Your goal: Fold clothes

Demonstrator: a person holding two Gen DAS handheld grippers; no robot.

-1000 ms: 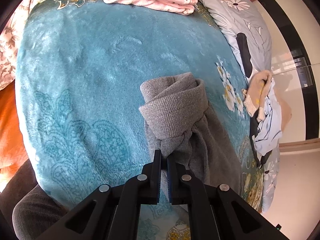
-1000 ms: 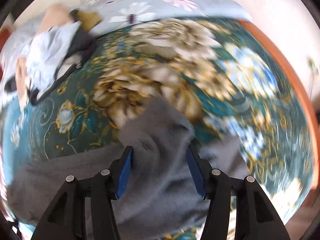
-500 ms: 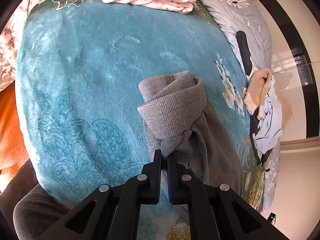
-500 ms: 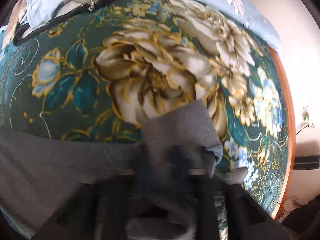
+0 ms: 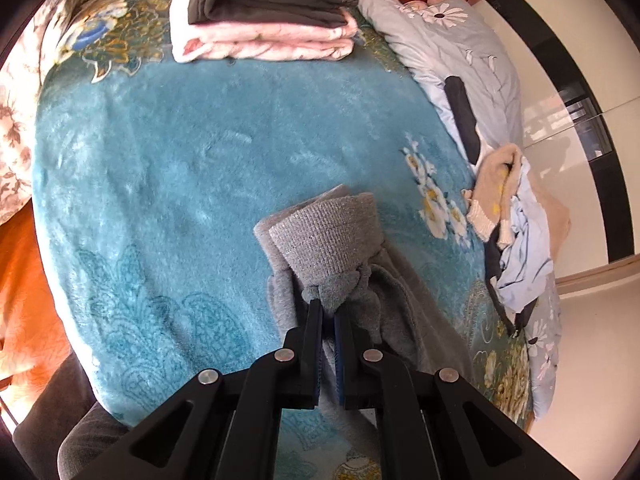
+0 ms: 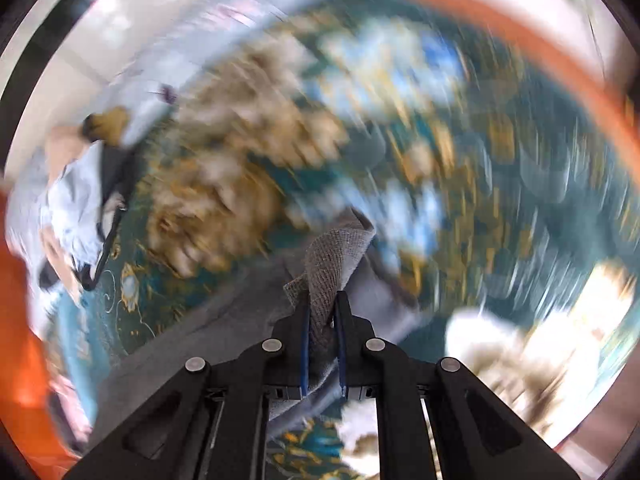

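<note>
**Both grippers pinch the grey garment; the right view is smeared**

The grey garment (image 5: pixel 332 256) lies low and centre in the left view, on the teal blanket (image 5: pixel 168 168). Its ribbed end bunches just above the left gripper (image 5: pixel 327 312), whose jaws are nearly together with a tuft of that knit pinched between them. In the right view the right gripper (image 6: pixel 323 304) sits low and centre; its jaws are closing, with a flap of the grey knit (image 6: pixel 336 256) standing up between them and the pads already pressing it.

What could go wrong: each grip looks thin, only an edge or tuft of the cloth. If the two hands pull apart or lift sharply, I judge the knit could slide out of one pair of pads and the fold would collapse. The bunching near the left jaws could also be locked in as a crease if the fold is laid down without first tensioning the cloth.

The left view alone is sharp. It shows the folded stack (image 5: pixel 264 20) at the top of the frame and the unfolded heap (image 5: pixel 516 240) at the right edge. The right view is blurred almost everywhere; it alone shows the right grip, and the heap (image 6: pixel 76 216) only as a smear at left.
</note>
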